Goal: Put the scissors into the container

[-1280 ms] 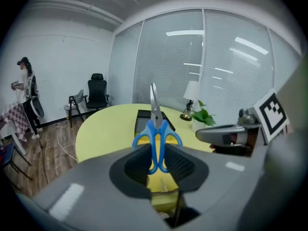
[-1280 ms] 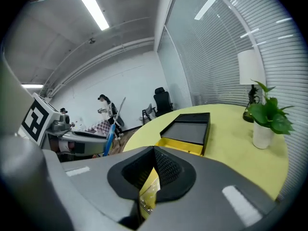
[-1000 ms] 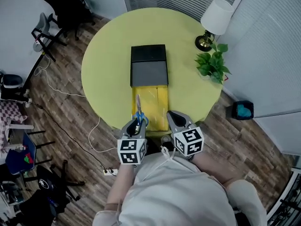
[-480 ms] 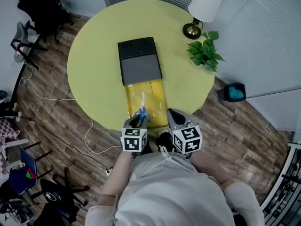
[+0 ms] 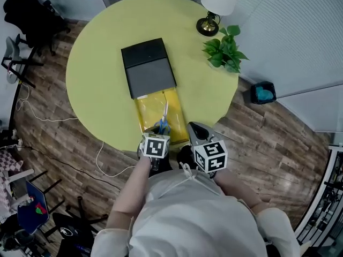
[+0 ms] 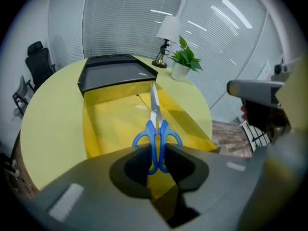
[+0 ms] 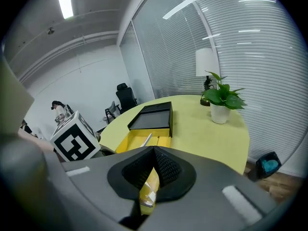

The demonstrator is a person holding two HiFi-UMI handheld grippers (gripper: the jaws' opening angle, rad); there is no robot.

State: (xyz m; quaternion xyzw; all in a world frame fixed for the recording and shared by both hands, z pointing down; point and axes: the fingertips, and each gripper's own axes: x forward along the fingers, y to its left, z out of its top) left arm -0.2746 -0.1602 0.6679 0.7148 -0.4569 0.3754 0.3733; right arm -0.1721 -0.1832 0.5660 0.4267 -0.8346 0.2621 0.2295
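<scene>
Blue-handled scissors [image 5: 163, 120] hang over the yellow tray [image 5: 150, 110] that is pulled out of the black container [image 5: 148, 67] on the round yellow table [image 5: 96, 47]. My left gripper [image 5: 158, 133] is shut on the handles of the scissors [image 6: 155, 129], with the blades pointing toward the black container [image 6: 115, 71]. The left gripper [image 6: 155, 153] is above the near end of the tray [image 6: 108, 124]. My right gripper [image 5: 193, 127] is at the tray's near right corner. In its own view the right gripper [image 7: 153, 155] is shut on a yellow flap [image 7: 148, 191] of the tray.
A white-shaded lamp [image 5: 216, 3] and a potted plant [image 5: 224, 50] stand at the table's far right. The near table edge [image 5: 120, 146] is just under the grippers. Black chairs [image 5: 27, 15] and a white cable [image 5: 104, 159] are on the wood floor at left, a dark bin [image 5: 262, 93] at right.
The head camera has shifted, so the table sits further left and up. The left gripper has carried the scissors from the tray's left side toward its middle. The right gripper keeps its hold.
</scene>
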